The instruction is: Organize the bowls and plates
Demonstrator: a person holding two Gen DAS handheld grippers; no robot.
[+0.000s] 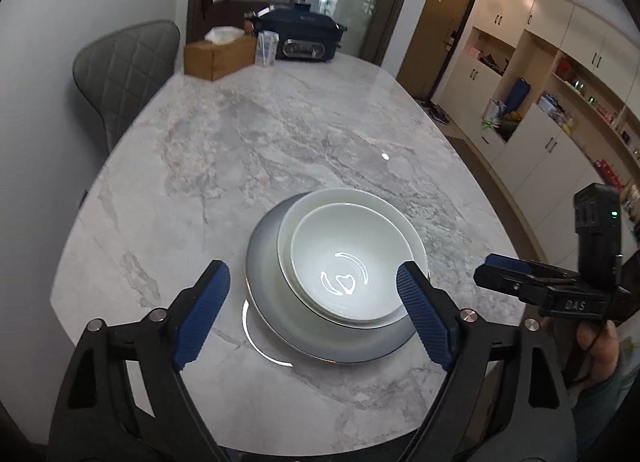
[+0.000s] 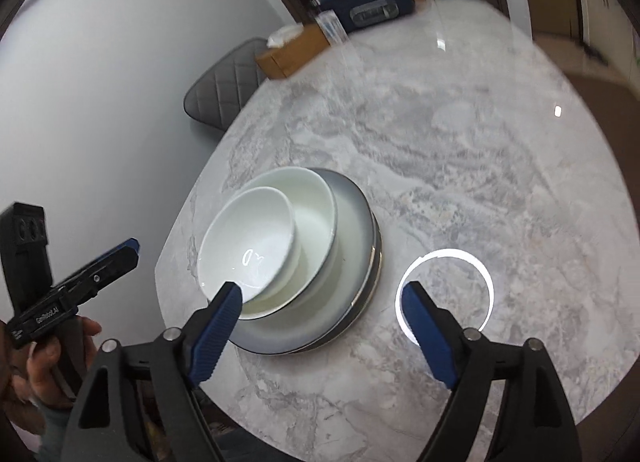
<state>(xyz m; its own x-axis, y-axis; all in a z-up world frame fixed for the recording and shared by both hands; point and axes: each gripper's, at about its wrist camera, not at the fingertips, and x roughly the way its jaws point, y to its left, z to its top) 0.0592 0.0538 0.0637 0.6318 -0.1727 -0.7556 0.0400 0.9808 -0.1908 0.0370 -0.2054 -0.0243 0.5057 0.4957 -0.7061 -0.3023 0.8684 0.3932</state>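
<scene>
A stack of dishes stands near the front of the marble table: a small white bowl (image 1: 340, 262) (image 2: 248, 246) nested in a larger white bowl (image 1: 404, 230) (image 2: 316, 222), both on a wide grey plate (image 1: 264, 258) (image 2: 352, 218). My left gripper (image 1: 314, 304) hovers open above and in front of the stack, its blue pads clear of the dishes. My right gripper (image 2: 324, 320) is open too, above the stack's near right side, with nothing between its fingers. Each gripper shows at the edge of the other's view, the right gripper (image 1: 508, 274) and the left gripper (image 2: 120, 258), held by a hand.
At the table's (image 1: 240, 150) far end sit a wooden tissue box (image 1: 218, 56), a clear cup (image 1: 267, 48) and a dark blue cooking appliance (image 1: 300, 36). A grey padded chair (image 1: 124, 70) stands on the left by the wall. Cabinets and shelves (image 1: 540, 102) line the right.
</scene>
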